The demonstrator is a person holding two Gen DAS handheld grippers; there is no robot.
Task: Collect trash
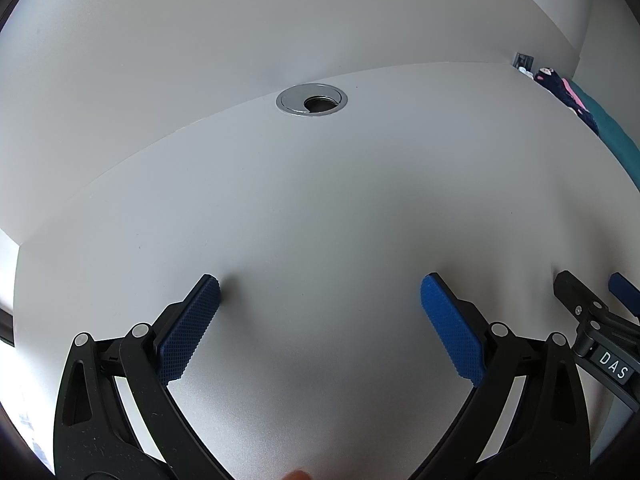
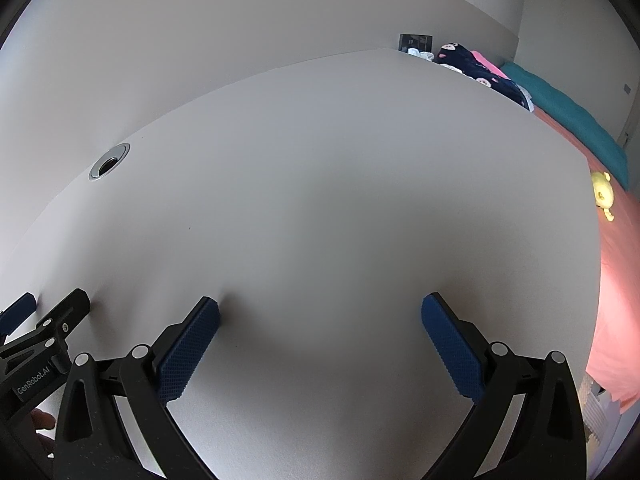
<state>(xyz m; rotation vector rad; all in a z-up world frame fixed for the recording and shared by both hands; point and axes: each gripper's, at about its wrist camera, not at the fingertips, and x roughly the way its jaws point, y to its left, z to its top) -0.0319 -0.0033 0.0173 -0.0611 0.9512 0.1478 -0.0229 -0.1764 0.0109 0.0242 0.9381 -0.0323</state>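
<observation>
Left wrist view: left gripper (image 1: 320, 292) pads spread wide apart, nothing betw them, tips low over bare white desk (image 1: 320, 220). Right gripper (image 2: 320, 312) same, fingers apart and empty, parked just beside the left one; each shows at the other cam's edge. Ahead of left tool, near desk's back edge: metal cable grommet (image 1: 311, 99). Far ahead-right of right tool, at desk's far corner: small white crumpled bit (image 2: 420, 54), poss. the trash, too small to confirm. Beyond desk edge to the right: bed w/ dark patterned fabric (image 2: 480, 70), yellow plush (image 2: 603, 194). No bin visible. Best approach: keep fingers apart, scan first, locate trash + bin before committing to a reach.
</observation>
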